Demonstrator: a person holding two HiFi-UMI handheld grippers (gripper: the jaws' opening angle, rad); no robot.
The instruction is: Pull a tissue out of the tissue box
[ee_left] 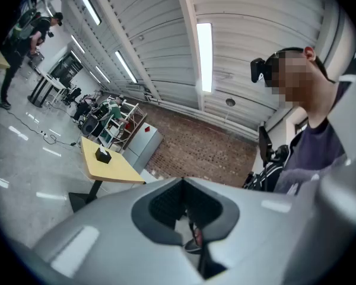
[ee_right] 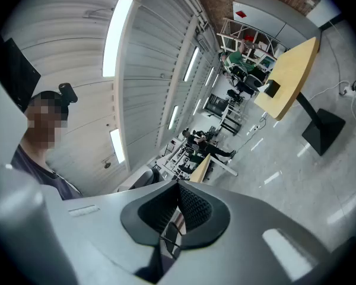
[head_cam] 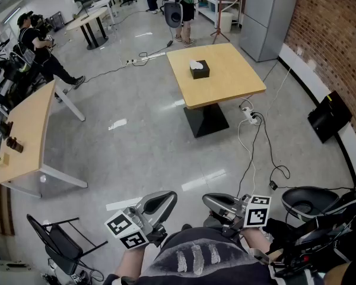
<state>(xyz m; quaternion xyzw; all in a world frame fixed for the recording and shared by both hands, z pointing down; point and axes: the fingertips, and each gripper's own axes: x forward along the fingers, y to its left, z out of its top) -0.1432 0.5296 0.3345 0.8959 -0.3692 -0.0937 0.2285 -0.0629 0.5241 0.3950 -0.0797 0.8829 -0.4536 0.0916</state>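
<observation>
Head view puts the tissue box (head_cam: 199, 70) on a square wooden bench (head_cam: 231, 79) across the room. A white tissue (head_cam: 194, 63) stands up out of its top, so nothing looks pulled yet. Both tools sit low by the person's lap, well apart from that bench. The left claw (head_cam: 166, 199) has its jaws together on nothing, and the left gripper view shows only open room beyond them. The right claw (head_cam: 212, 202) is likewise closed and empty, its pads meeting at the tip in the right gripper view. I judge the task not begun: the walk to the bench, the opening of a claw, the pinch on the tissue and the pull are all left to do. The bench stands on a black pedestal base (head_cam: 206, 119) and carries only the box. Around it lies a glossy grey floor (head_cam: 142, 135) with black cables (head_cam: 258, 150) trailing across it. A brick wall (head_cam: 338, 34) runs along the right, a grey cabinet (head_cam: 267, 16) stands beyond the bench, and a longer wooden table (head_cam: 24, 135) stands at the left.
</observation>
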